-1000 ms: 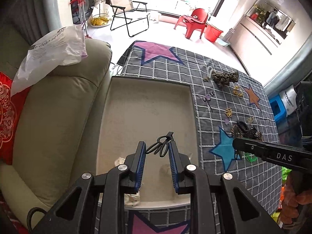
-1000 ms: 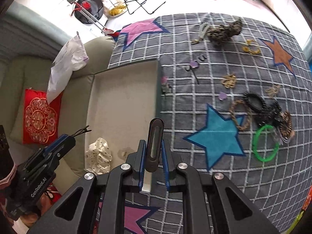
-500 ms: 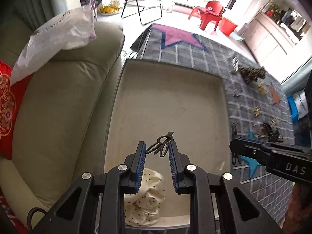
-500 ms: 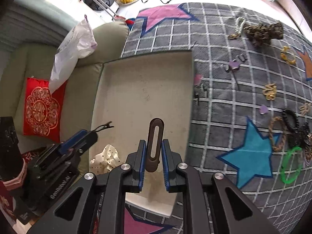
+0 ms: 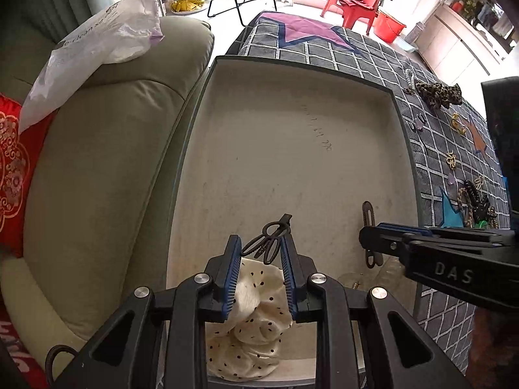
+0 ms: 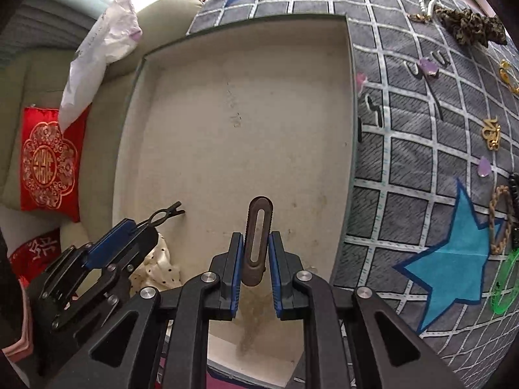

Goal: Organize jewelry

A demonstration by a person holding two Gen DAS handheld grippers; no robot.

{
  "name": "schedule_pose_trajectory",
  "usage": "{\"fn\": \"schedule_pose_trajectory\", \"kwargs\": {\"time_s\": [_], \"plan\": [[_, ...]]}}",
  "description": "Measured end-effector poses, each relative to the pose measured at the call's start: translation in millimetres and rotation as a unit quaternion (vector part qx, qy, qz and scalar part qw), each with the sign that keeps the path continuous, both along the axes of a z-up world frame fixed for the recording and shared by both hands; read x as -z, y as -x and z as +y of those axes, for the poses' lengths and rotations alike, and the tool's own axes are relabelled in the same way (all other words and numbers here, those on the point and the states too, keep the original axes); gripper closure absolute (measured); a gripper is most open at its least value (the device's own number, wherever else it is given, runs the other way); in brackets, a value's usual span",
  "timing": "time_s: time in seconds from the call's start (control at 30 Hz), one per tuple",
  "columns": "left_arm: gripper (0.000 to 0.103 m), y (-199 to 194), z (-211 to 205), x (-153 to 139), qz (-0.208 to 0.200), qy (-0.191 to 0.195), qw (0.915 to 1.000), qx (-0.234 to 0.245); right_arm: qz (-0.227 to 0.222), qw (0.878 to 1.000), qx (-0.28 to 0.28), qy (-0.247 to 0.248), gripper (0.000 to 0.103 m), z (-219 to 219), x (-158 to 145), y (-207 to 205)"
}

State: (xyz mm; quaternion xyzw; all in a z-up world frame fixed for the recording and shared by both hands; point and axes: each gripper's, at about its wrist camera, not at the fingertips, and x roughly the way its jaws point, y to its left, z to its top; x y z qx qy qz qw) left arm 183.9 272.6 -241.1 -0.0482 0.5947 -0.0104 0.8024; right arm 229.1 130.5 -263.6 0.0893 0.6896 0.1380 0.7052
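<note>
My left gripper (image 5: 261, 249) is shut on a black metal hair clip (image 5: 267, 243) and holds it above the near end of the shallow beige tray (image 5: 402, 136), over a cream dotted scrunchie (image 5: 256, 324). My right gripper (image 6: 256, 253) is shut on a brown slotted hair clip (image 6: 258, 236), upright, over the tray's (image 6: 352, 97) near end. The right gripper (image 5: 369, 240) also shows in the left wrist view, the left gripper (image 6: 142, 230) in the right wrist view. More jewelry lies on the grey checked cloth (image 6: 421, 162).
On the cloth lie a leopard scrunchie (image 6: 470, 26), gold pieces (image 6: 491, 131), purple stones (image 6: 428, 66), a braided ring (image 6: 501, 220) and a green bangle (image 6: 506, 285). A beige sofa (image 5: 97, 162) with a plastic bag (image 5: 100, 45) and red cushion (image 6: 45, 162) flanks the tray's left.
Both grippers have moved left and forward over the tray, each still holding its clip. The dotted scrunchie now lies under the left gripper.
</note>
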Motion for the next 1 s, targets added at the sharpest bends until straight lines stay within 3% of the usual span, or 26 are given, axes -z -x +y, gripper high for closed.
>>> {"fn": "schedule_pose_trajectory", "kwargs": {"time_s": [0.4,0.47,0.53,0.57,0.63,0.67,0.7,0.9,1.0], "plan": [[0.076,7.5,-8.0,4.1,0.015,-0.031,0.9994,0.006,0.01,1.0,0.0,-0.001,0.085,0.9,8.8,-2.4],[0.076,8.0,-8.5,3.8,0.017,-0.032,0.9993,0.007,0.013,1.0,0.001,-0.005,0.079,-0.7,7.4,-3.7],[0.076,9.0,-8.4,2.8,0.016,-0.038,0.9991,0.008,0.007,1.0,0.006,-0.014,0.063,-3.7,2.5,-5.3],[0.076,9.5,-8.4,2.4,0.016,-0.04,0.999,0.008,0.003,1.0,0.008,-0.02,0.06,-4.5,-0.9,-5.5],[0.048,10.7,-8.2,0.8,0.015,-0.045,0.9988,0.008,-0.003,0.999,0.011,-0.03,0.054,-8.0,-8.0,-5.9],[0.014,12.0,-8.3,-1.5,0.011,-0.052,0.9986,0.003,-0.005,0.999,0.012,-0.033,0.053,-9.1,-11.4,-6.7],[0.006,13.5,-7.8,-3.9,0.003,-0.056,0.9984,0.0,-0.008,0.999,0.013,-0.037,0.051,-10.4,-15.9,-6.8],[0.006,16.2,-14.2,-12.9,0.0,-0.059,0.9982,0.006,-0.022,0.998,0.022,-0.05,0.048,-19.7,-35.8,-4.0],[0.006,19.0,-16.6,-16.3,0.0,-0.056,0.9984,0.004,-0.026,0.998,0.024,-0.054,0.04,-25.4,-45.1,1.7]]}}
